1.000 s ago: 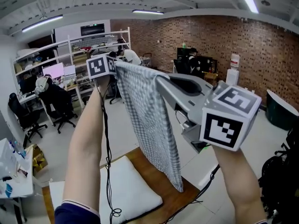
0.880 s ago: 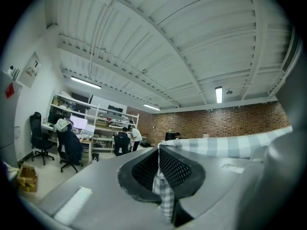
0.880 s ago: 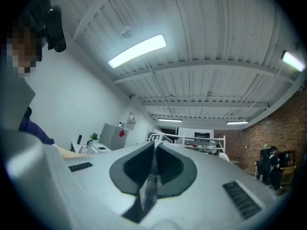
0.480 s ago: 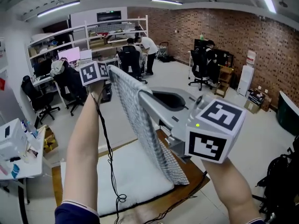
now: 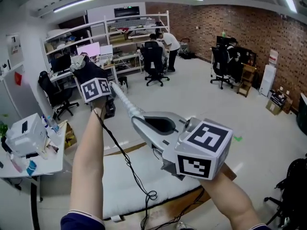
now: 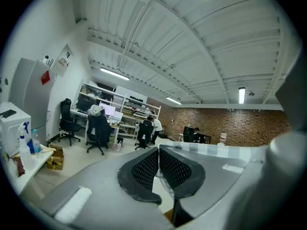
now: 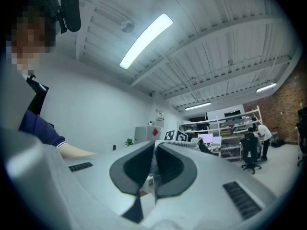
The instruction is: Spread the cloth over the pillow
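Observation:
A grey checked cloth [image 5: 125, 101] is stretched taut between the two grippers and shows edge-on as a narrow strip, held in the air above the pillow. My left gripper [image 5: 110, 86] is at arm's length, shut on the cloth's far end [image 6: 211, 147]. Closer to me, my right gripper [image 5: 136, 120] is shut on the near end [image 7: 152, 164]. In the right gripper view the cloth runs off towards the left gripper's marker cube [image 7: 174, 136]. The white pillow [image 5: 125, 172] lies below on a wooden table [image 5: 229, 171].
A black cable [image 5: 140, 186] hangs from the left arm down onto the pillow. A white desk [image 5: 33, 159] with bottles and a box stands at left. Office chairs [image 5: 154, 63], shelves and people are at the back. A black bag [image 5: 295, 190] is at right.
The cloth hung as a broad sheet between the grippers. It now lies flatter and shows edge-on. Both grippers have come lower in the view, and more of the pillow shows beneath.

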`<action>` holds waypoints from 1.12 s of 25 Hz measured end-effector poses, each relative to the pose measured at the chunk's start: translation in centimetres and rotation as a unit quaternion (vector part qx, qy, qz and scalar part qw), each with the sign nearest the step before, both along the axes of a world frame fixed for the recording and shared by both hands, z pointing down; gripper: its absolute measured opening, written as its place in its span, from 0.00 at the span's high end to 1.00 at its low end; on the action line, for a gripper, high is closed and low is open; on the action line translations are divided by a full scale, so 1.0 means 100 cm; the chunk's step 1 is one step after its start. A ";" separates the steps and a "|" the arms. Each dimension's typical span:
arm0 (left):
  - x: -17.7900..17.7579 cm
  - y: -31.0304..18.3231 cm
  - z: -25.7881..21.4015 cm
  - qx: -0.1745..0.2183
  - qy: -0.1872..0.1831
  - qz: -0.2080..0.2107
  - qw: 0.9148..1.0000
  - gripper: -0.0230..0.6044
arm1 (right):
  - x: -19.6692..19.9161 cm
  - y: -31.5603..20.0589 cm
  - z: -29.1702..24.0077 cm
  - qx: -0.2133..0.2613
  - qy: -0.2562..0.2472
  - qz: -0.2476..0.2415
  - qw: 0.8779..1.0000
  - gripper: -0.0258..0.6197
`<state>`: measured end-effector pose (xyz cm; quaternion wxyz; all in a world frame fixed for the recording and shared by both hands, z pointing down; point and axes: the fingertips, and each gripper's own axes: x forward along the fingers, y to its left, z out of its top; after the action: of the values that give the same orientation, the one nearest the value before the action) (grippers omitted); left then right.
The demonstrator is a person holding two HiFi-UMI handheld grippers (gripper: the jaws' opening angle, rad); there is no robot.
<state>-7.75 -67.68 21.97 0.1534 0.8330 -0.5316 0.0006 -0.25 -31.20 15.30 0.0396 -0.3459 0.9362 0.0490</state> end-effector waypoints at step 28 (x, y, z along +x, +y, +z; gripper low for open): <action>-0.292 0.076 0.246 -0.164 -0.038 -0.008 0.986 0.94 | -0.270 0.043 0.198 -0.197 0.004 -0.155 0.968 0.96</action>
<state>-36.94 -60.10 46.61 0.2677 0.7918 -0.5362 0.1183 -27.21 -26.89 35.07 -0.0260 -0.1969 0.9699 -0.1412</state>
